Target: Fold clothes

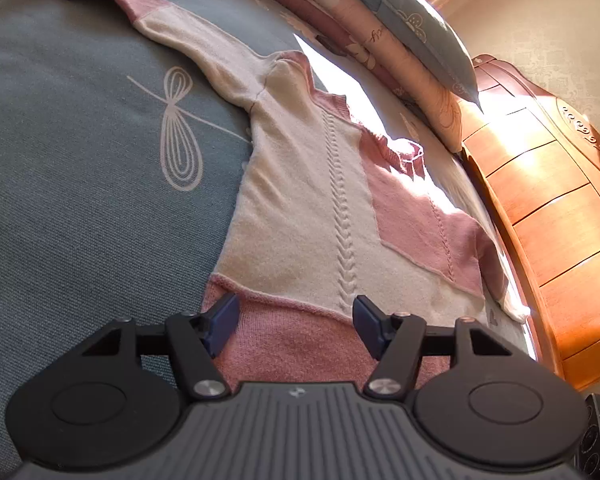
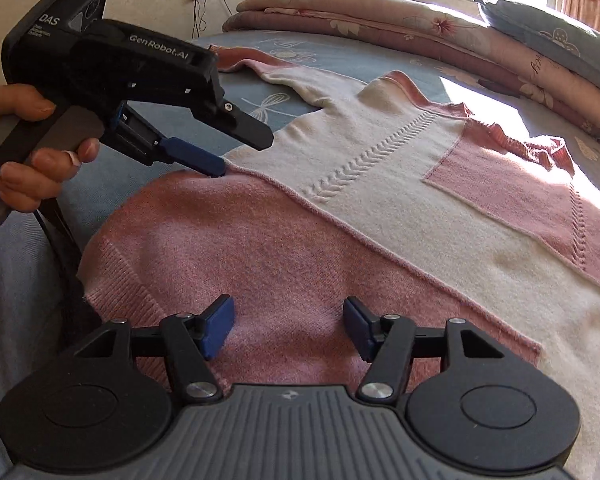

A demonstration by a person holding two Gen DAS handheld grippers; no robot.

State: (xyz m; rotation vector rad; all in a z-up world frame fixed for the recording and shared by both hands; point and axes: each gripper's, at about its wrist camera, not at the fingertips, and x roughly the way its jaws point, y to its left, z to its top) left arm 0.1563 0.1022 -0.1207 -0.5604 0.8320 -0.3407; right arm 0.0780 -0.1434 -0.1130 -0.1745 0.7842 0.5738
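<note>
My right gripper [image 2: 290,328] hangs at the bottom of its frame, jaws parted and empty, over the pink hem of the sweater [image 2: 340,208]. My left gripper [image 1: 296,322] is likewise released, nothing between its blue pads, above the hem's left corner; in the right view it enters from the upper left, held in my hand [image 2: 32,148]. The pink-and-cream sweater lies flat on the blue-grey bedspread [image 1: 80,184], one sleeve stretched toward the upper left. Beyond it, rolled quilts [image 2: 380,20], a pillow [image 1: 416,32] and a wooden headboard [image 1: 548,200].
</note>
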